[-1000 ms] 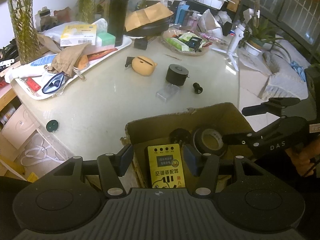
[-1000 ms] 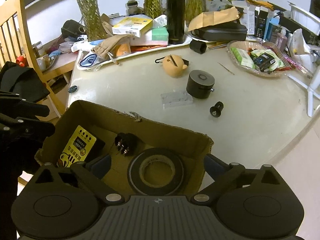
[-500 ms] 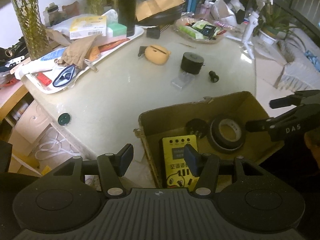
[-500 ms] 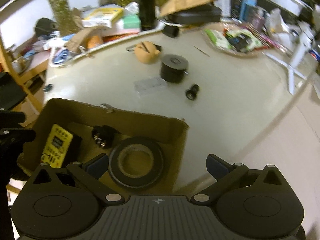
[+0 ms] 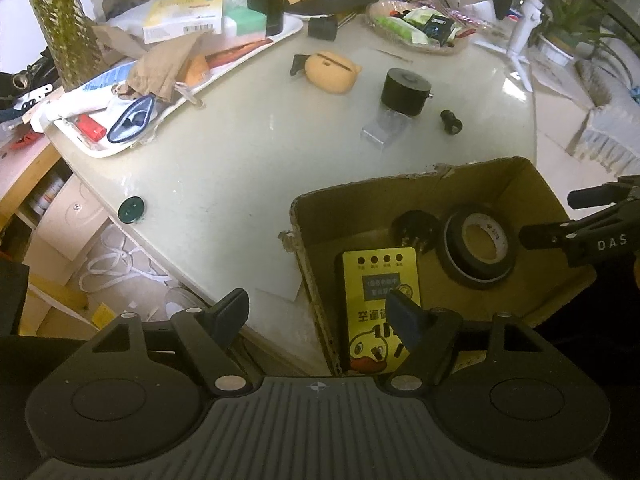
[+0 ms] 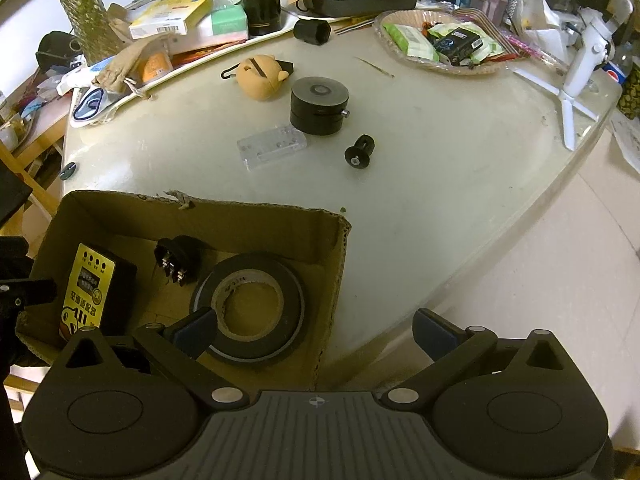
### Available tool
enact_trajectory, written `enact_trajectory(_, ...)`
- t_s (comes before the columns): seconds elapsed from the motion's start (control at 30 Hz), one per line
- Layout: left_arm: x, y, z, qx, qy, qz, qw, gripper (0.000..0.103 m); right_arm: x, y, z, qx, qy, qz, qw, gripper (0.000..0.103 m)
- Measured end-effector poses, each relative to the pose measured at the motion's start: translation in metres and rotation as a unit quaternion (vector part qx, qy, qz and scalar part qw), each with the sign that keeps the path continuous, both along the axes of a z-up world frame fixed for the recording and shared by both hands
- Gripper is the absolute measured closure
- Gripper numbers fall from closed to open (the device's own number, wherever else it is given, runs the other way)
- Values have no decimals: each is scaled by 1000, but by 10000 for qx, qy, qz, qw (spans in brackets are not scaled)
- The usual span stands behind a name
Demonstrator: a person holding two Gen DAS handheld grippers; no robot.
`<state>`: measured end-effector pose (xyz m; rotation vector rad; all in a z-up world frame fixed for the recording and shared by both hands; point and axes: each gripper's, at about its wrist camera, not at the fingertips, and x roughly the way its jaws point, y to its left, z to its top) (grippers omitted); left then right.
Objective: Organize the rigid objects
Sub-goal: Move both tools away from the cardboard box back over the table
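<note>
A cardboard box [image 5: 404, 190] [image 6: 256, 216] sits at the table's near edge. It holds a yellow-faced black device [image 5: 376, 280] [image 6: 86, 288], a black plug [image 5: 412, 226] [image 6: 176, 258] and a black tape roll [image 5: 478, 244] [image 6: 250, 304]. My left gripper [image 5: 318, 312] hangs over the box's left wall. Its jaws are opening and stand apart from the device, not pressing it. My right gripper [image 6: 316, 332] [image 5: 568, 216] is open wide over the box's right wall. On the table lie a black cylinder [image 5: 405, 91] [image 6: 319, 105], a small black knob [image 5: 451, 121] [image 6: 359, 152] and a clear case [image 5: 384, 130] [image 6: 272, 146].
A tan pig-shaped case [image 5: 330, 72] [image 6: 262, 76] lies behind the cylinder. A cluttered white tray [image 5: 100, 148] runs along the far left, a bowl of packets [image 6: 440, 44] and a white tripod [image 6: 576, 76] stand far right. A dark round disc [image 5: 132, 209] sits at the table's left edge.
The left jaws have spread away from the yellow device, which now lies in the box. Both views have tilted, so the table sits higher in frame. The right jaws stay wide.
</note>
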<state>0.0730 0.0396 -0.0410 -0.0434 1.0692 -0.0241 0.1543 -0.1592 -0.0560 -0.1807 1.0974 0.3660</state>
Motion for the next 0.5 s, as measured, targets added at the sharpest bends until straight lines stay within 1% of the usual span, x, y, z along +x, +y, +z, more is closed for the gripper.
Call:
enact_trajectory(0.1,2,0,1,-59,-50,25,10000,28,2,0,0,26,-31,-27,10000,0)
enact_trajectory(0.33,9,3,12,-359,-476,94,9982,28,14,-2,4,158,-146,-111,9997,0)
enact_trajectory(0.5,23,2,15,-353,-602,61,9975,28,27,-3,11,155,-230,-164,9995,0)
